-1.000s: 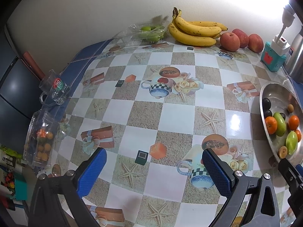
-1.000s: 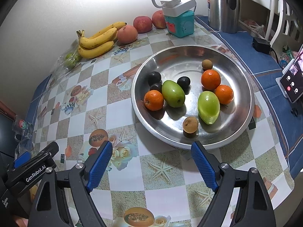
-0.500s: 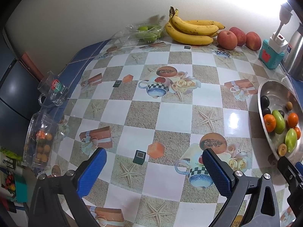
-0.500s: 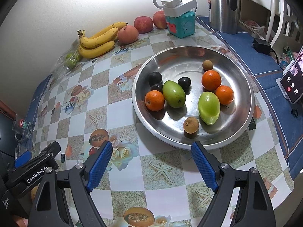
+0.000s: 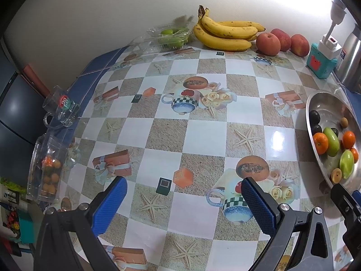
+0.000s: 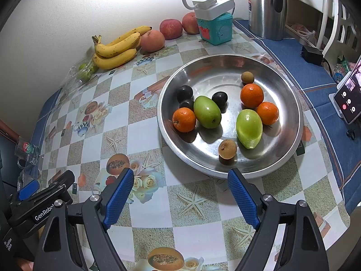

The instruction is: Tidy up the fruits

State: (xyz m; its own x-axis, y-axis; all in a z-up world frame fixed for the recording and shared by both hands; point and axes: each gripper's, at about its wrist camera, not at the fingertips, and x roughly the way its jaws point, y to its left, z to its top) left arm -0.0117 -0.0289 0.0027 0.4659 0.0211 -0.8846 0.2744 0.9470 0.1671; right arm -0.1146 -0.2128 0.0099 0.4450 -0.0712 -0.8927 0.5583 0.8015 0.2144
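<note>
A steel bowl (image 6: pixel 282 85) holds oranges (image 6: pixel 183 119), two green mangoes (image 6: pixel 248 128), dark plums (image 6: pixel 185 93) and brown longans (image 6: pixel 227 149); it also shows in the left wrist view (image 5: pixel 320 103). Bananas (image 5: pixel 223 33) and three apples (image 5: pixel 269 44) lie by the far wall. My right gripper (image 6: pixel 178 197) is open and empty, hovering just before the bowl's near rim. My left gripper (image 5: pixel 182 199) is open and empty above the middle of the table.
A clear box of green fruit (image 5: pixel 171 37) sits left of the bananas. A clear box of small orange fruit (image 5: pixel 48 169) and a glass mug (image 5: pixel 61 109) stand at the table's left edge. A teal box with power strip (image 6: pixel 215 26), kettle (image 6: pixel 267 6) and phone (image 6: pixel 348 99) stand right.
The left gripper's view has shifted slightly, with the bananas and bowl sliding a little left. The right gripper has barely moved. Both stay open.
</note>
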